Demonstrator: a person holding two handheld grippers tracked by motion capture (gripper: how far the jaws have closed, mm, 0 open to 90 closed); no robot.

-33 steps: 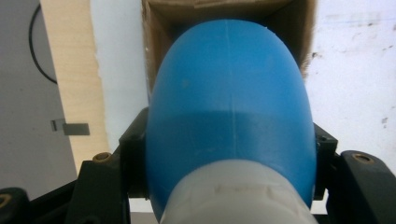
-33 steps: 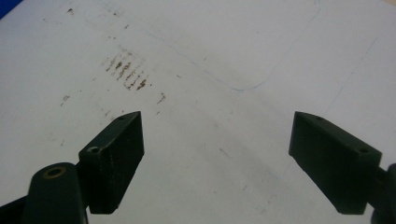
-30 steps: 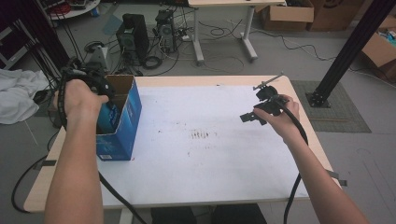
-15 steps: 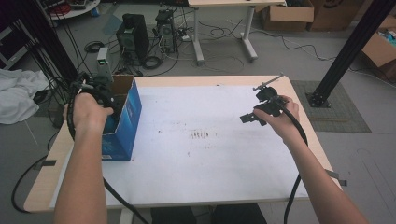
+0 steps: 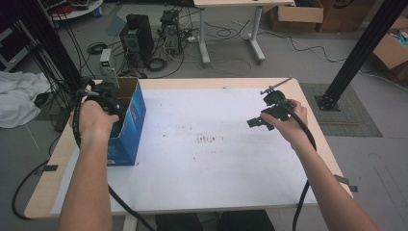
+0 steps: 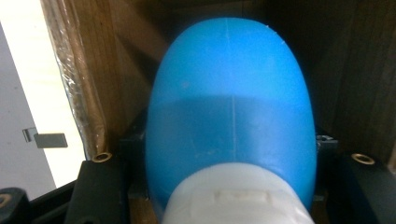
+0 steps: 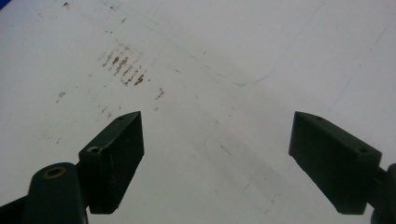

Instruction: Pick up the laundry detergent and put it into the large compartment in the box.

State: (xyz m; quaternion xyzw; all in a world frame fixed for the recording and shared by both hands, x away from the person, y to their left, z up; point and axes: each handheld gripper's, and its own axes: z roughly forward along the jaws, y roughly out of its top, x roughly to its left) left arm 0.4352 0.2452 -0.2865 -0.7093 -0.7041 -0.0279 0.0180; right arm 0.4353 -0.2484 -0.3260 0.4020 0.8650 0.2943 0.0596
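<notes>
- The step in hand looks like getting the blue bottle into or out of the open cardboard box, which stands at the left edge of the table; which of the two it is cannot be judged from this moment alone.
- The left gripper is sunk into the mouth of the box from above, and its jaws are clamped on the bottle, one on each flank just above the white cap.
- In the left gripper view the bottle sits squarely between the jaws, cap nearest the camera and rounded body pointing deeper into the box, with brown box walls close on both sides.
- To do this well, keep the bottle centred between the walls and move it straight along the box's depth, so its shoulder does not catch a wall or a flap.
- Hold the grip firm: the bottle's surface looks smooth and curved, so it could slip or twist.
- The box seems light and may shift, so avoid dragging it sideways.
- The right gripper hovers over the white sheet well to the right of the box, jaws wide apart with nothing between them.
</notes>
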